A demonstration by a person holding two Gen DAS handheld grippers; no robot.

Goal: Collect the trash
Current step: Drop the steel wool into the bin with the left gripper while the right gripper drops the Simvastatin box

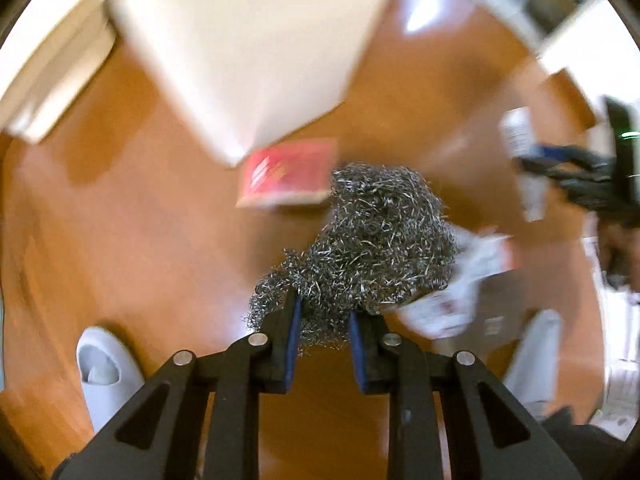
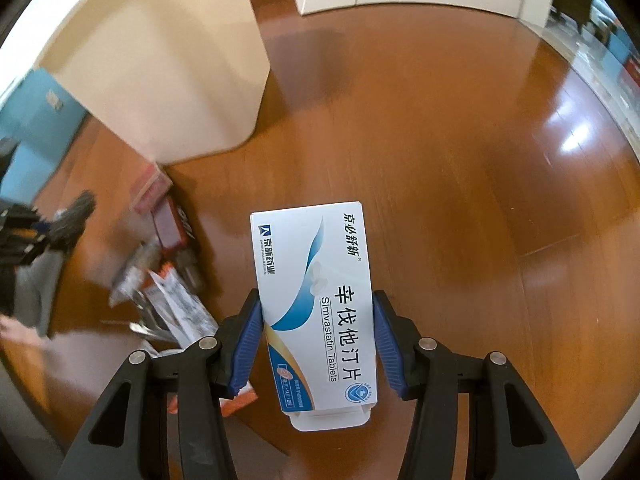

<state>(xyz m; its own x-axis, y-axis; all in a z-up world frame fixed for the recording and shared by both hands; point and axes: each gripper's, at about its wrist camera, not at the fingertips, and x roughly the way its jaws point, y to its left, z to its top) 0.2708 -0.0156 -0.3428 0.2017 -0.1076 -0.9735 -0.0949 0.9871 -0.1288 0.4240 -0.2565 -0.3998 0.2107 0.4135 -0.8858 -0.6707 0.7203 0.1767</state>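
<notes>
- The steel wool scourer [image 1: 372, 240] sits at the centre of the left wrist view, above the wooden floor [image 1: 140, 220]; the left gripper [image 1: 323, 320] is clamped on its lower edge, blue pads nearly together.
- The Simvastatin tablet box [image 2: 316, 308] fills the lower centre of the right wrist view, printed face up; the right gripper [image 2: 318, 332] presses its pads against both long sides.
- A red box [image 1: 288, 174] lies on the floor just above the scourer; crumpled white paper [image 1: 460, 284] is blurred at its right.
- A cream cabinet [image 2: 160, 60] occupies the upper left; a litter pile [image 2: 168, 264] lies left of the tablet box.
</notes>
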